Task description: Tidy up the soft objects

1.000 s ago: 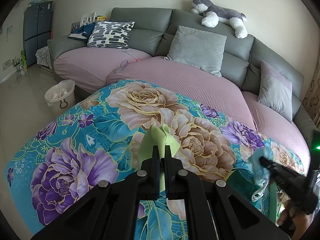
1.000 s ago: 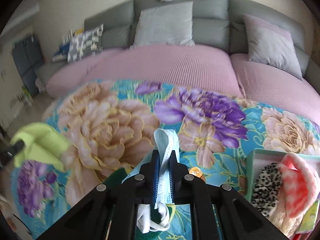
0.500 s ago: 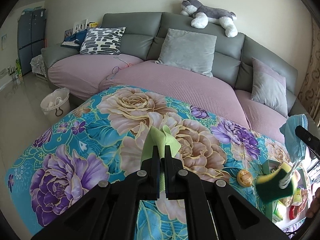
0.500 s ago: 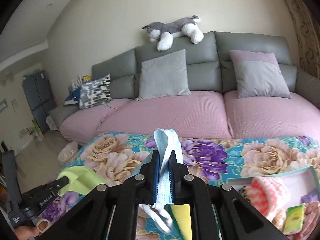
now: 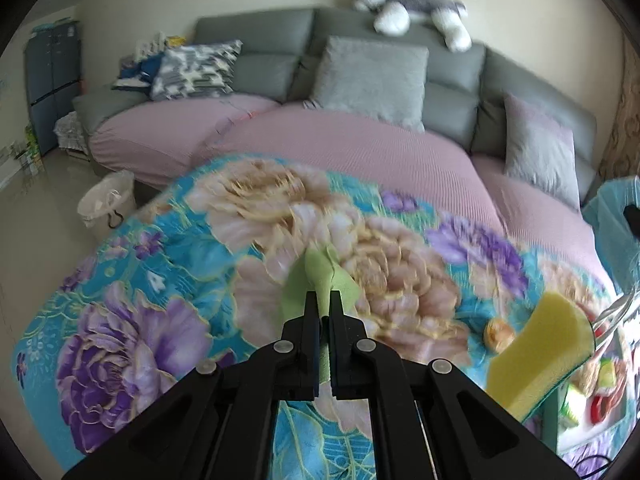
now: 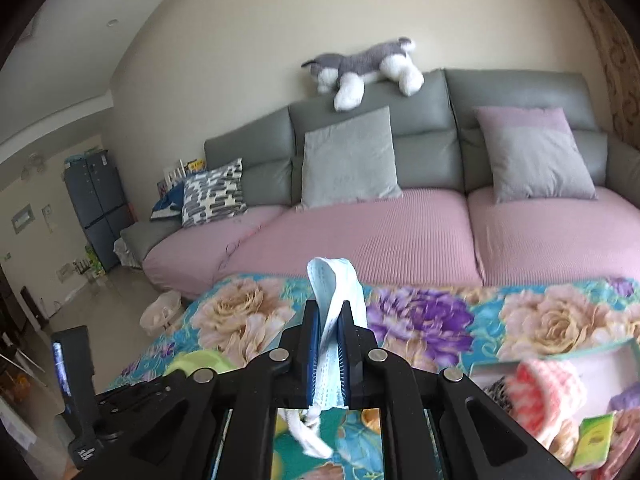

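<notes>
soft green cloth sat pinched between the nearly closed jaws of the left gripper, its folded end sticking up past the fingertips above the flowered bench cover. the right gripper had its jaws pressed together on a pale blue face mask, the mask's folded top rising above the tips and its white ear loops dangling below the jaws. in the left wrist view a yellow sponge with a dark green underside hung in the air near the right edge, caught up in the mask's loops, with the mask itself showing as a blue blur at the frame's edge. an open pale green box stood on the bench at the lower right of the right wrist view. inside it lay a pink and white knitted piece, a black and white spotted fabric item just beside it, something lilac toward the right wall, and a small green packet near the front; the rest of its contents were too blurred to tell. a small orange round thing lay on the cover near the box. beyond the bench stood a grey sofa with pink seat covers, grey cushions, and a plush husky lying along its backrest
</notes>
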Available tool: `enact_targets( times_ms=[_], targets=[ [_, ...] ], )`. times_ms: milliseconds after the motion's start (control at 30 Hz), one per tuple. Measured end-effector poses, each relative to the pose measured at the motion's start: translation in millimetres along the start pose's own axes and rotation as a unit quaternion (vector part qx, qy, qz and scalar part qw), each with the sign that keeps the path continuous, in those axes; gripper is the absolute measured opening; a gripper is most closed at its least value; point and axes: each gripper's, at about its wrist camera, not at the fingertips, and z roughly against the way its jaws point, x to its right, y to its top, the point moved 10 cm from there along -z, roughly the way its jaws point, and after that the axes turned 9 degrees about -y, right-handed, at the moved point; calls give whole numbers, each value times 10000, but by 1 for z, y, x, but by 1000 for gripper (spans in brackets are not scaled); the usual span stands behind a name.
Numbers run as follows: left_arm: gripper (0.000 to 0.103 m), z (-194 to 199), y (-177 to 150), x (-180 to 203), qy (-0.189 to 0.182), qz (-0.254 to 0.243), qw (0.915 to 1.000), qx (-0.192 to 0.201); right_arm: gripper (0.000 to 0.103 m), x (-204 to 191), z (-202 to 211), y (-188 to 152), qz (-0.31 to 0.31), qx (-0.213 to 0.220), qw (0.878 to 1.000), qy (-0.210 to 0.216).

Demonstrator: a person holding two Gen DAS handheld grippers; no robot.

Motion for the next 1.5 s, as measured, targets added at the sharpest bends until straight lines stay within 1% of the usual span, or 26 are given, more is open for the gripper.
enact_targets(
  times_ms=[100, 200, 233, 267, 300, 333, 367, 400, 467, 567, 633, 667, 733, 767, 800, 833, 933, 967, 1033, 1100, 1300, 1367, 1500],
  targets=[
    [3, -26, -19, 7, -34, -100, 9990, -441, 9, 5, -9, -16, 8, -216, 9997, -114],
    [4, -47, -39, 13, 12, -232, 9955, -921, 9, 18, -14, -29, -155, -382, 9989, -210],
    [4, -48, -41, 13, 38, -258, 9949, -978, 9, 21, -14, -32, -204, -414, 9987, -229],
    [7, -46, -42, 12, 63, -252, 9947, -996, 9, 25, -15, -34, -240, -441, 9984, -245],
    [23, -44, -42, 11, 81, -218, 9947, -998, 9, 29, -15, -37, -271, -464, 9982, -275],
    [36, -41, -42, 9, 117, -182, 9948, -992, 9, 32, -14, -38, -289, -475, 9980, -296],
    [59, -36, -42, 6, 184, -171, 9950, -969, 9, 33, -14, -39, -297, -485, 9979, -309],
    [62, -30, -41, 2, 290, -174, 9952, -916, 9, 35, -14, -41, -306, -493, 9978, -321],
    [62, -22, -37, -4, 390, -117, 9956, -849, 9, 38, -15, -44, -315, -520, 9976, -343],
    [62, -8, -33, -10, 424, -4, 9966, -702, 9, 42, -18, -51, -300, -587, 9970, -398],
    [62, 2, -26, -10, 328, 97, 9981, -514, 9, 45, -20, -57, -343, -665, 9964, -397],
    [62, 6, -24, -5, 151, 161, 9989, -414, 9, 47, -20, -59, -378, -685, 9962, -388],
    [62, 7, -22, 14, -415, 203, 9984, -339, 9, 51, -20, -62, -434, -715, 9957, -388],
    [62, 5, -23, 30, -789, 162, 9961, -350, 9, 53, -20, -63, -451, -723, 9956, -395],
    [62, 5, -25, 42, -1069, 119, 9934, -390, 9, 55, -21, -64, -468, -745, 9953, -398],
    [62, 3, -27, 59, -1451, 85, 9884, -436, 9, 57, -21, -66, -490, -775, 9950, -398],
    [60, 4, -29, 89, -2127, 131, 9758, -482, 9, 63, -22, -71, -580, -850, 9939, -387],
    [59, 4, -30, 97, -2270, 173, 9725, -496, 9, 65, -22, -73, -613, -869, 9936, -387],
    [57, 3, -32, 109, -2489, 194, 9667, -562, 9, 69, -22, -74, -672, -896, 9930, -388],
    [53, 2, -37, 120, -2605, 152, 9631, -652, 9, 71, -22, -75, -702, -918, 9926, -368],
    [52, -2, -46, 149, -3036, 87, 9489, -860, 9, 70, -26, -81, -705, -1031, 9917, -313],
    [51, -6, -51, 155, -3129, 87, 9449, -956, 9, 69, -27, -82, -706, -1059, 9914, -299],
    [41, -17, -61, 159, -3133, 137, 9424, -1166, 9, 67, -29, -84, -676, -1103, 9912, -293]
  ],
)
